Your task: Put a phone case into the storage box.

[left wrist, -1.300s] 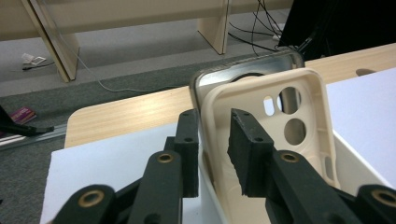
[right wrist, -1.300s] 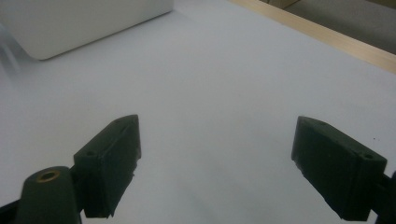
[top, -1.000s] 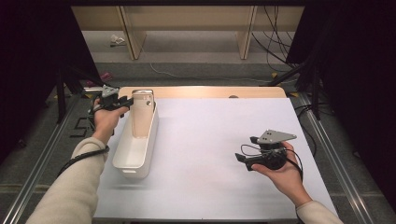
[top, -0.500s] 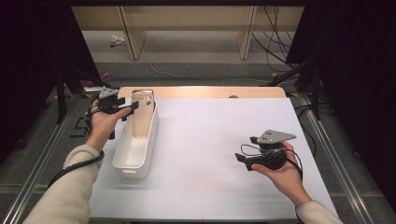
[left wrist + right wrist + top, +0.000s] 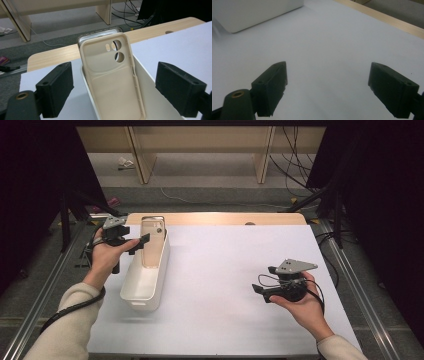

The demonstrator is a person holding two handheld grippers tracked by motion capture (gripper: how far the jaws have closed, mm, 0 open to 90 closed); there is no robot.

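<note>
The beige phone case (image 5: pixel 113 75), light, soft and bendy, leans upright inside the white bin (image 5: pixel 145 287), best pinched by its top edge; the left gripper (image 5: pixel 131 242) has just opened its jaws wide around nothing, and the right gripper (image 5: pixel 260 290) is wide open and empty too.

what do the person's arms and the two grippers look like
Both arms wear cream knit sleeves. The left hand-held gripper and right hand-held gripper are black with blocky jaws, each topped by a grey three-cornered plate, with black cables trailing.

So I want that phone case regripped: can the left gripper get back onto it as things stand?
Probably yes: the left gripper has just been opening, and the phone case leans in the white bin between its jaws, untouched and unobstructed.
</note>
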